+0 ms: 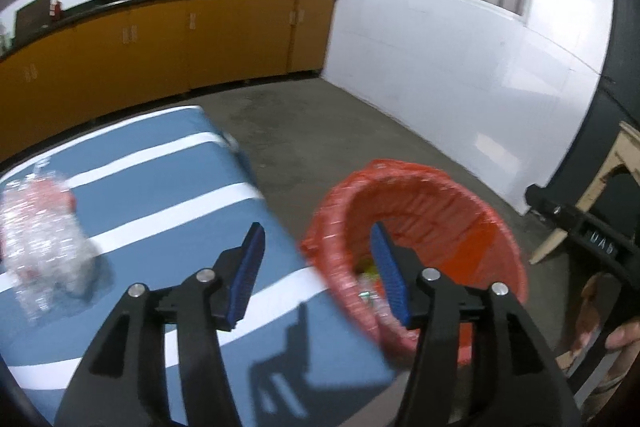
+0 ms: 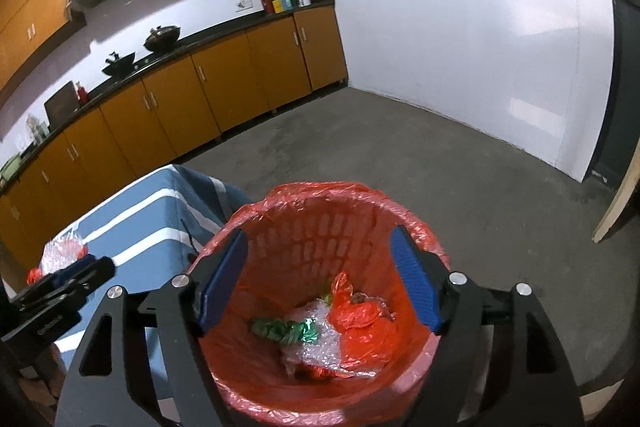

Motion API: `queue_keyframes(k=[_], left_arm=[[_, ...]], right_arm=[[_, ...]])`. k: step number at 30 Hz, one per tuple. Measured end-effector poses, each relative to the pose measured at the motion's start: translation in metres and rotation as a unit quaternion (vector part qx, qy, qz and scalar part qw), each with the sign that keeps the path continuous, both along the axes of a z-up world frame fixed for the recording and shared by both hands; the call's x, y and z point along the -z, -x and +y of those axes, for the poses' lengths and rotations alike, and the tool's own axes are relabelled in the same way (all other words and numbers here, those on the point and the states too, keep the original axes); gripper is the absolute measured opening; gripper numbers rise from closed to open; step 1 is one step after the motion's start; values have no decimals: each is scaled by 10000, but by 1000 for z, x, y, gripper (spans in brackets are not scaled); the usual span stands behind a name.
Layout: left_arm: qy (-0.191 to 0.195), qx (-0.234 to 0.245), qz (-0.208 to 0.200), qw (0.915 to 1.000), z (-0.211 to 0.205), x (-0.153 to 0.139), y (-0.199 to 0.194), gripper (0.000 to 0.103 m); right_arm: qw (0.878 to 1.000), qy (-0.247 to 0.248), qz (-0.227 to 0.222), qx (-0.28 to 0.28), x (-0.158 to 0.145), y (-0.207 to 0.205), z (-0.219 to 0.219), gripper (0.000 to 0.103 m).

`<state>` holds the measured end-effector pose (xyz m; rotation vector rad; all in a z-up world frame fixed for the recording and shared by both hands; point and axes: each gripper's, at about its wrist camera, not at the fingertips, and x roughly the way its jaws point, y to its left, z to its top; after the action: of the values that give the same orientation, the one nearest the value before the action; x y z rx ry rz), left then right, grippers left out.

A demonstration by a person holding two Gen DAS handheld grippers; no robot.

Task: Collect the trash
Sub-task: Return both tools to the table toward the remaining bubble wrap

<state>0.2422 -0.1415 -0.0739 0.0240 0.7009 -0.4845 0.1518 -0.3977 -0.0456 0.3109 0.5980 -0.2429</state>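
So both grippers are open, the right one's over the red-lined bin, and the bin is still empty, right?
Not quite: the bin is not empty. The right wrist view shows a green foil wrapper, bubble wrap and a crumpled red bag inside. The rest holds: the left gripper and right gripper are open.

The left black plastic gripper wore ribbed blue pads on its fingers and round silver screws at the linkage joints. The right black plastic gripper showed the same blue pads and silver screws. A bare thumb peeked in.
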Motion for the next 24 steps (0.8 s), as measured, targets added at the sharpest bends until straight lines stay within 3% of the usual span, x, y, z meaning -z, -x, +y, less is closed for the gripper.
queue_keyframes(k=[5, 10, 17, 24], left_arm=[[-89, -645, -63, 9979, 55, 2, 8, 60], [-263, -1413, -165, 9895, 114, 4, 16, 66], [-358, -2463, -203, 9683, 199, 6, 29, 73], [-338, -3186, -204, 9471, 265, 7, 48, 73]], right_arm=[[9996, 32, 35, -294, 1, -13, 28, 74], [9965, 245, 42, -793, -2, -32, 71, 73], [9833, 487, -7, -1752, -7, -62, 154, 73], [9614, 544, 29, -2698, -5, -92, 239, 56]])
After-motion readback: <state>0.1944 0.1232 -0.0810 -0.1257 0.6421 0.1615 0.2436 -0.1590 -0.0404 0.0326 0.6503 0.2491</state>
